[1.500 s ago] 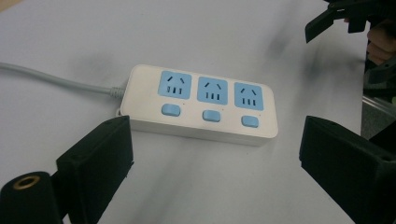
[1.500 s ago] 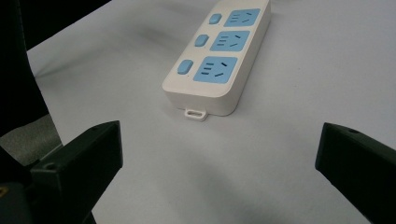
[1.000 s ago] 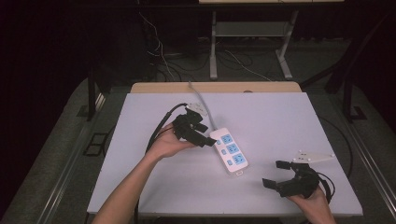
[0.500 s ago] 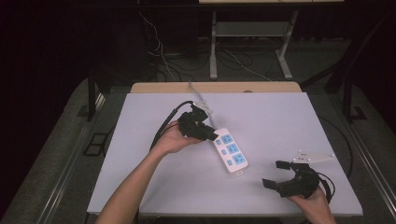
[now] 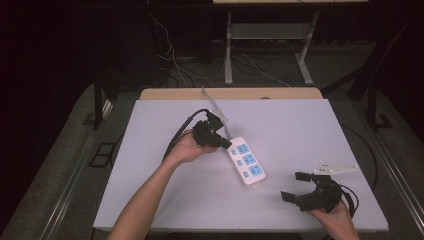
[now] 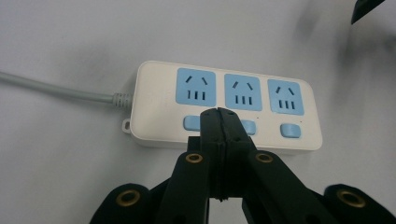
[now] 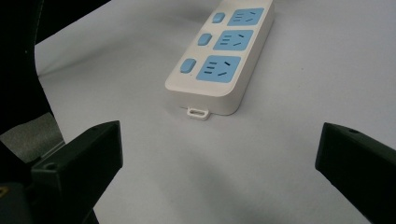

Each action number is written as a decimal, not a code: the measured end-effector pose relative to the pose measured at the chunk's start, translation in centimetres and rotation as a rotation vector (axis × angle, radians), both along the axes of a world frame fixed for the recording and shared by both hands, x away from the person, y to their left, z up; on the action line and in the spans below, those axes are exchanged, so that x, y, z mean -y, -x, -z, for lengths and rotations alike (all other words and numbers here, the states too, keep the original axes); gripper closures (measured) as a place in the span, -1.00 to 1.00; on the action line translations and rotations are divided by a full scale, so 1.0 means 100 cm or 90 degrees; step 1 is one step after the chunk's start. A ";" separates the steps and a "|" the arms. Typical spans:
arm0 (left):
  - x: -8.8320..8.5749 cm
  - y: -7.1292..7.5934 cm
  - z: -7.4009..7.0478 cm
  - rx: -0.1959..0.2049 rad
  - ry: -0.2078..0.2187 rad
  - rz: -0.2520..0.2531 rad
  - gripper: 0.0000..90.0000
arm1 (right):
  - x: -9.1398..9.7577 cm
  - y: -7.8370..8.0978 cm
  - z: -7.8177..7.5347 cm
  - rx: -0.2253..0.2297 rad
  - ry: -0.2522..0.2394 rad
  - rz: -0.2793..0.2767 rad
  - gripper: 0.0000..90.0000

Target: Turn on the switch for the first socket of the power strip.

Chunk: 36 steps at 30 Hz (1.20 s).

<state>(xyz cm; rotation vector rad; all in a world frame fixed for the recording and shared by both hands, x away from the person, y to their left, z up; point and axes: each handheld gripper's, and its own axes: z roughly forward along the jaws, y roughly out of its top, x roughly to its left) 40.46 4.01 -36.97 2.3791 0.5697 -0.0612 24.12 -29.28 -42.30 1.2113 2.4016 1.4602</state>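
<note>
The left claw (image 6: 219,116) has just been closing and its jaws now stand pressed together with nothing between them, the joined tip poised over the row of blue switches on the power strip (image 6: 224,109). In the left gripper view that tip covers the gap between the first and the middle switch (image 6: 250,126), so the strip lies directly ahead of and under this claw. Its long axis runs crosswise to the jaws, cable end to one side and third switch (image 6: 288,130) to the other. Whether the tip already touches a switch or hangs just above it I cannot tell, since the jaws hide the contact point. My reading is that a press is meant, and the coming move turns on a small shift along the strip's length to centre on one button. Farther out, the grey cable (image 5: 216,107) leaves the strip's far end and runs off the back edge of the white worktop (image 5: 150,190), its plug out of sight. The right claw (image 5: 296,186) rests well apart from the strip, towards the near right corner of the worktop, jaws spread wide and empty. In its own view the strip's near end with the small hanging tab (image 7: 198,113) lies ahead between the jaws. The left hand (image 5: 187,149) is plainly the nearer one.
</note>
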 end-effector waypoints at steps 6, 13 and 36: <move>0.004 -0.006 0.008 -0.010 0.000 -0.001 0.98 | 0.000 0.000 0.000 0.002 0.001 -0.001 -1.00; 0.008 -0.011 0.017 -0.027 0.002 -0.001 0.98 | 0.000 0.000 0.000 0.002 0.001 -0.002 -1.00; 0.020 -0.019 0.040 -0.047 0.004 -0.002 0.99 | 0.000 0.000 0.000 0.005 0.000 -0.007 -1.00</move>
